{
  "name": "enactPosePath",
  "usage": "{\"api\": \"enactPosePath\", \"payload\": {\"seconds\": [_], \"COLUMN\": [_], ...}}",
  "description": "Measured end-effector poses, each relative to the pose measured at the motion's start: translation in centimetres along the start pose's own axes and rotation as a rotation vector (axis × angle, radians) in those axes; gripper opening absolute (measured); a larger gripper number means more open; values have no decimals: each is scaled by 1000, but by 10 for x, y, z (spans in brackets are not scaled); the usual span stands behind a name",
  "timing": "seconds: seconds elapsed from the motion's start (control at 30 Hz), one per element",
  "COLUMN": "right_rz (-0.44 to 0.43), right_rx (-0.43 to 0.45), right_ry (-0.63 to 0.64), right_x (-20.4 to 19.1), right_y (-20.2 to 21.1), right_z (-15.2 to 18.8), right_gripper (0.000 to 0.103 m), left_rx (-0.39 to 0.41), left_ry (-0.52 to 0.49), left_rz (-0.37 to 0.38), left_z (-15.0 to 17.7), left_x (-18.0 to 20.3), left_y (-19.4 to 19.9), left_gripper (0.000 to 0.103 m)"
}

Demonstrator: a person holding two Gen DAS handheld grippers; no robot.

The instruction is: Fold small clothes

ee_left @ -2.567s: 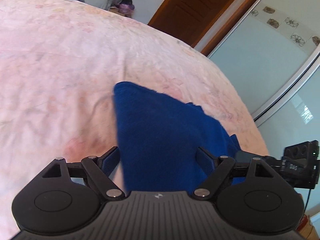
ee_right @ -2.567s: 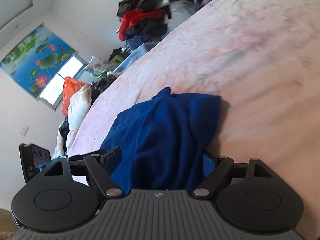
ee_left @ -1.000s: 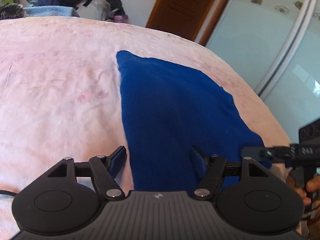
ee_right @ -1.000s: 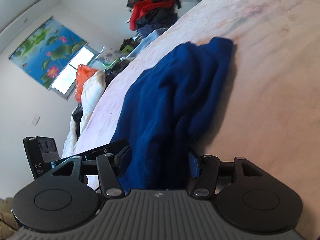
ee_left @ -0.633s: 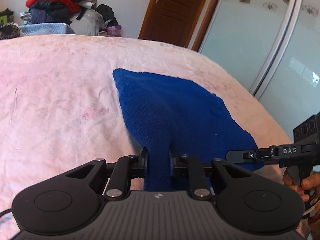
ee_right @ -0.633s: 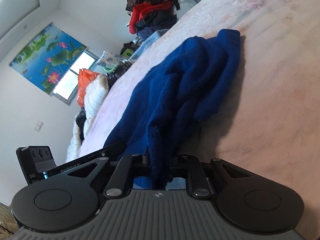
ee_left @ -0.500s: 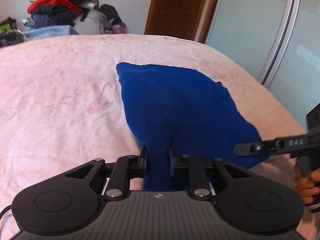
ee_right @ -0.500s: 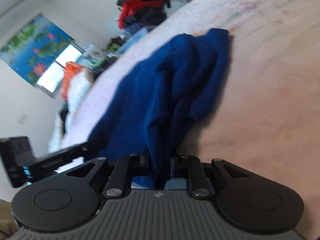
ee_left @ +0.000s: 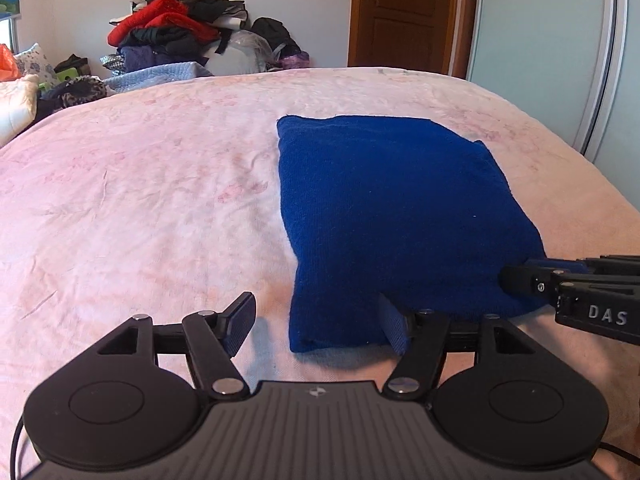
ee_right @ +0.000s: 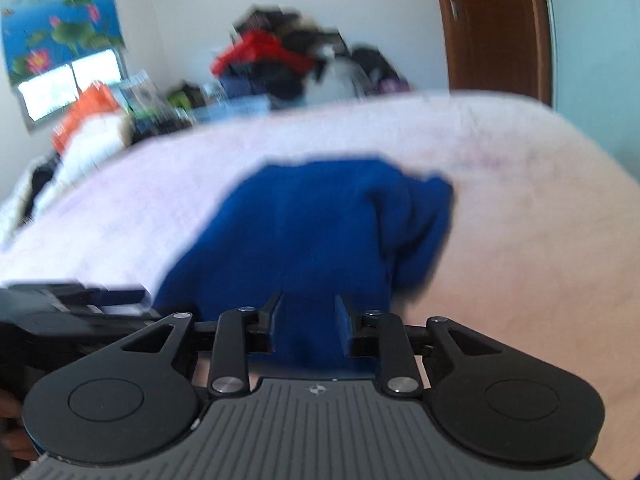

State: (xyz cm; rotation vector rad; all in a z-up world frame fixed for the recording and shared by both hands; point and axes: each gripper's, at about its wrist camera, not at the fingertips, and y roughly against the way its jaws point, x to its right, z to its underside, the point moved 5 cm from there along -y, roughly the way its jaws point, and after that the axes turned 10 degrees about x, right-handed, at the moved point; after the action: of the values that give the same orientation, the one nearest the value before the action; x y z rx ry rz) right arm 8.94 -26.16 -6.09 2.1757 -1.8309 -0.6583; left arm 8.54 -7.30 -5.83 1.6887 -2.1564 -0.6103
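One blue garment (ee_left: 396,216) is all you've got on the pink bedspread (ee_left: 140,200) right now, lying flat as a rough rectangle toward the right side of the bed, near edge just at your fingertips. Your left gripper (ee_left: 316,320) has just been opening and its jaws now stand wide, with the garment's near left corner between them but the pads not pressing on it. Your right gripper (ee_right: 306,328) has only cracked open a bit; cloth sits in the narrow gap, and with that view so blurred I can't tell if the pads are squeezing it. No boxes or baskets that I can make out, just a heap of clothes (ee_left: 176,36) past the far side of the bed.
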Motion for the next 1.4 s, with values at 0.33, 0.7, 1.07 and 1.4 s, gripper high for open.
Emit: {"api": "enactPosePath", "payload": {"seconds": [0.33, 0.7, 1.07, 1.4], "right_rz": [52, 58, 52, 42], "right_rx": [-15, 1, -18, -30], "right_ry": [-26, -62, -61, -22], "right_x": [-3, -2, -11, -28], "right_y": [-1, 6, 20, 34], "right_z": [14, 17, 25, 26], "right_gripper": [41, 51, 56, 64], "left_rx": [13, 4, -11, -8], "left_ry": [-20, -13, -9, 20], "left_rz": [-31, -38, -42, -49], "left_z": [4, 7, 11, 12], "left_x": [6, 7, 7, 1], "left_y": [8, 14, 29, 41], "left_gripper": [68, 69, 71, 71]}}
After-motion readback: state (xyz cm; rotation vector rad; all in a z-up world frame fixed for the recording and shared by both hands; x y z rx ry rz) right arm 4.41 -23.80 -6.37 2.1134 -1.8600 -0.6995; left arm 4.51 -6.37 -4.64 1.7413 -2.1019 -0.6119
